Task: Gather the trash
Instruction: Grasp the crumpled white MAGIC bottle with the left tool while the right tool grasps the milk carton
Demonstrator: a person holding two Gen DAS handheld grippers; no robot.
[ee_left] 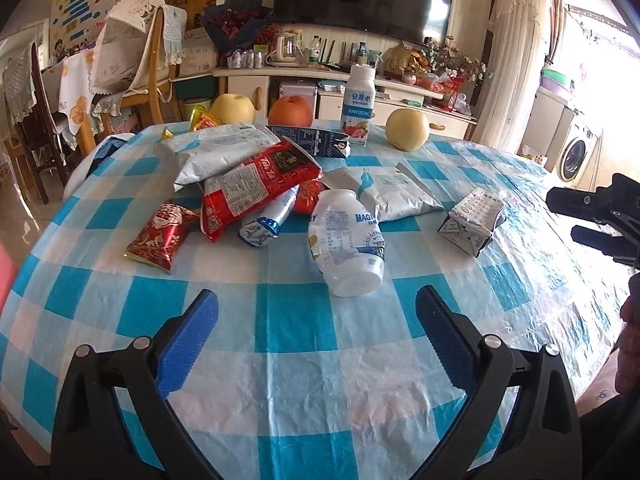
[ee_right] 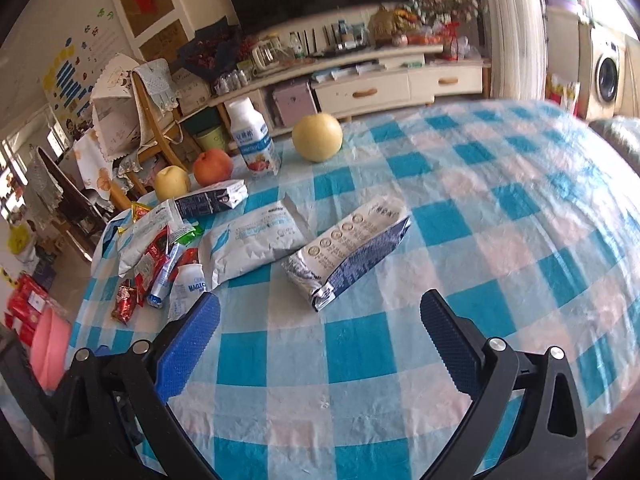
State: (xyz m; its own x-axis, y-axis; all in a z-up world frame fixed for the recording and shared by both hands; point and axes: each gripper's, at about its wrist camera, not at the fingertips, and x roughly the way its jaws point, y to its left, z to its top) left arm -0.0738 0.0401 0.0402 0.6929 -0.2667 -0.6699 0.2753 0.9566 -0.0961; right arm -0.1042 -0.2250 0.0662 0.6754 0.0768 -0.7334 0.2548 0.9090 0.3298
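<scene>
Trash lies on a blue-and-white checked table [ee_left: 296, 360]. In the left wrist view a white plastic bottle [ee_left: 346, 242] lies on its side just beyond my open, empty left gripper [ee_left: 318, 316]. Behind it are a red wrapper [ee_left: 256, 190], a small red foil packet [ee_left: 158, 236], a silver pouch [ee_left: 218, 152] and another flat pouch [ee_left: 394, 196]. A crushed silver carton [ee_left: 472, 220] lies to the right. In the right wrist view my open, empty right gripper [ee_right: 320, 320] hovers just short of that carton [ee_right: 348, 250].
Upright on the far side stand a yogurt bottle [ee_left: 358, 106], a dark blue carton [ee_left: 316, 140], two yellow pears [ee_left: 406, 128] [ee_left: 233, 109] and an orange fruit [ee_left: 290, 111]. Chairs [ee_left: 136, 64] stand left of the table. A pink bin [ee_right: 48, 344] sits on the floor.
</scene>
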